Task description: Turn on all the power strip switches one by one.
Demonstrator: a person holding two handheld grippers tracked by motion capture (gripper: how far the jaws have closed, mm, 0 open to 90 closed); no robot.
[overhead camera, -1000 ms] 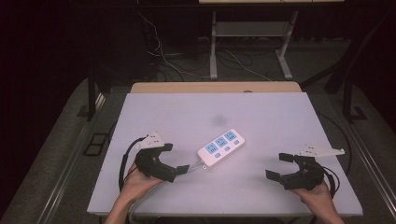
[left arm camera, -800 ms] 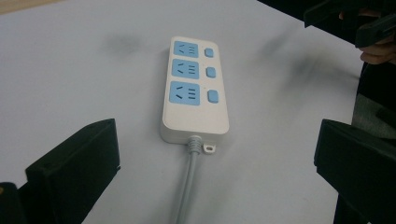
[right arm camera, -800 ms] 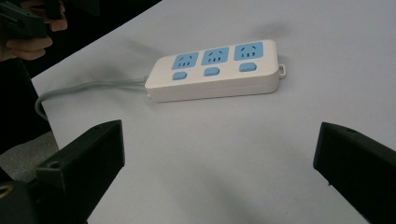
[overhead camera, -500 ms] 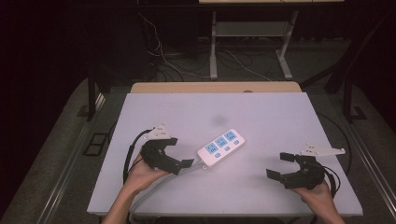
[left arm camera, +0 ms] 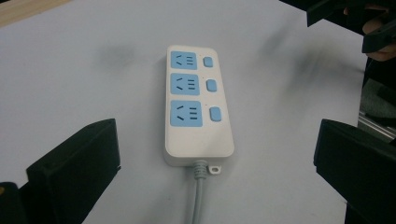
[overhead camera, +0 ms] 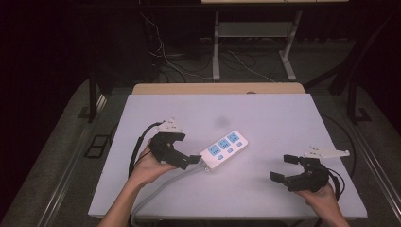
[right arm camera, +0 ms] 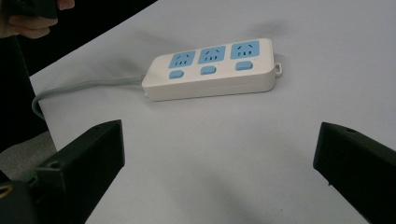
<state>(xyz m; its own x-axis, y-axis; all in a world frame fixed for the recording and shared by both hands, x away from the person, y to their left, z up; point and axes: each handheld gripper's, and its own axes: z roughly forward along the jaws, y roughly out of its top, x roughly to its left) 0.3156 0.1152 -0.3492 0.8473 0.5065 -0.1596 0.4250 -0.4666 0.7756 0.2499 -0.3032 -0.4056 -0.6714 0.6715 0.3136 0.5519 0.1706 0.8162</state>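
Left gripper [overhead camera: 191, 158]: we hold it spread wide with nothing between the jaws; in the left gripper view the two black jaws stand far apart at the bottom corners, either side of the cord end of the strip.
Right gripper [overhead camera: 283, 168]: we hold it gaping too, gripping nothing, low over the near right part of the table [overhead camera: 283, 118] and well apart from the strip.
Power strip [left arm camera: 196, 105]: it lies flat near the middle of the table, white with three blue sockets and three blue switches, its long axis slanting away to the right in the high view.
Cord [overhead camera: 161, 187]: grey, it leaves the strip's near end, passes under our left gripper and runs off the near table edge.
Step in hand: we judge this the approach; our left gripper is lined up on the strip's near end, just short of it, and no contact is made yet.
Next move: we would need to ease the left gripper forward so the jaws straddle the strip's body, then close across its width, keeping clear of the cord.
Left hand [overhead camera: 149, 165]: forearm in from the bottom, wrist angled right toward the strip.
Right hand [overhead camera: 324, 196]: low by the near right edge, gripper pointing left toward the strip.
Beyond the table: a wooden edge [overhead camera: 217, 88], then dark floor with cables and a frame's legs.
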